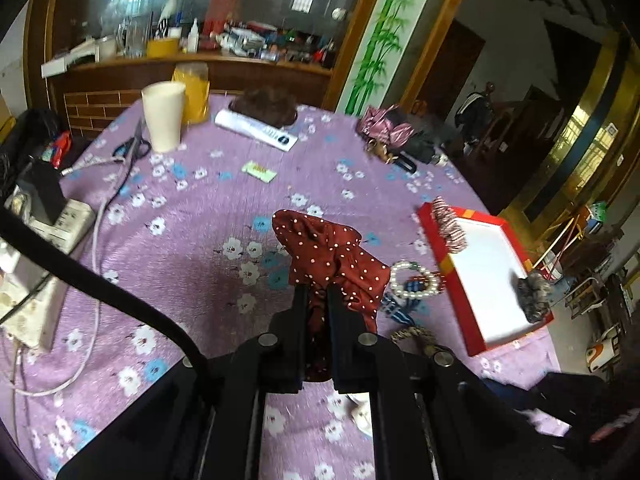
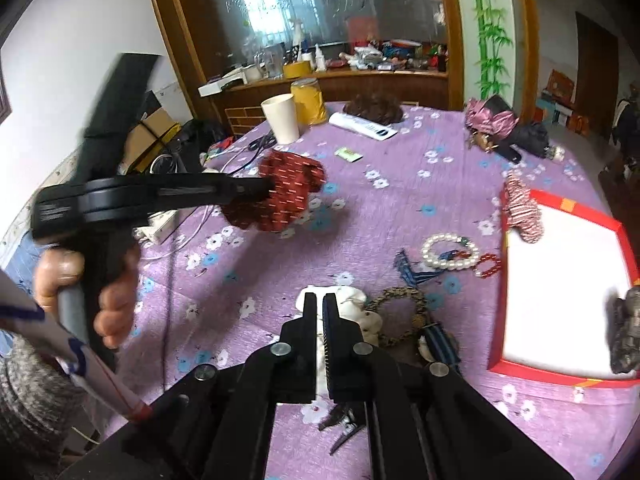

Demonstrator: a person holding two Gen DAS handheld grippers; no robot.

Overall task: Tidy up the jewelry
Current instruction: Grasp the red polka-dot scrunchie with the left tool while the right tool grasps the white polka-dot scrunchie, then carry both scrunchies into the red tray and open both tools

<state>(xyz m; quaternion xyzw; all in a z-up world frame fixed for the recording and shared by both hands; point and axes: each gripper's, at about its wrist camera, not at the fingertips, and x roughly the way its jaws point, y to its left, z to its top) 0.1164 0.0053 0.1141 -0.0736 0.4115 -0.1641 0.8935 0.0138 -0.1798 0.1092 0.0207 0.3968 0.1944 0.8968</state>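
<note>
My left gripper [image 1: 318,294] is shut on a dark red polka-dot scrunchie [image 1: 332,256] and holds it above the purple floral tablecloth; from the right wrist view the gripper [image 2: 266,188] and the scrunchie [image 2: 286,194] hang in the air at left. My right gripper [image 2: 319,300] is shut with nothing in it, just above a white fabric hair piece [image 2: 352,308]. A red box with a white inside [image 2: 560,292] lies at right, with a striped scrunchie [image 2: 522,210] on its far rim and a grey scrunchie [image 2: 626,332] on its near corner. A pearl bracelet [image 2: 450,252], red bead bracelet [image 2: 488,266], blue ribbon [image 2: 414,274] and leopard hair tie [image 2: 400,316] lie beside it.
A cream cup [image 2: 282,118], yellow jar [image 2: 308,102], scissors [image 2: 262,142], brown wig [image 2: 374,108], white remote [image 2: 362,126], green card [image 2: 349,154] and pink umbrella [image 2: 492,118] sit at the far side. Power strips and cables [image 1: 48,224] lie at left. A black hair clip [image 2: 342,426] lies under my right gripper.
</note>
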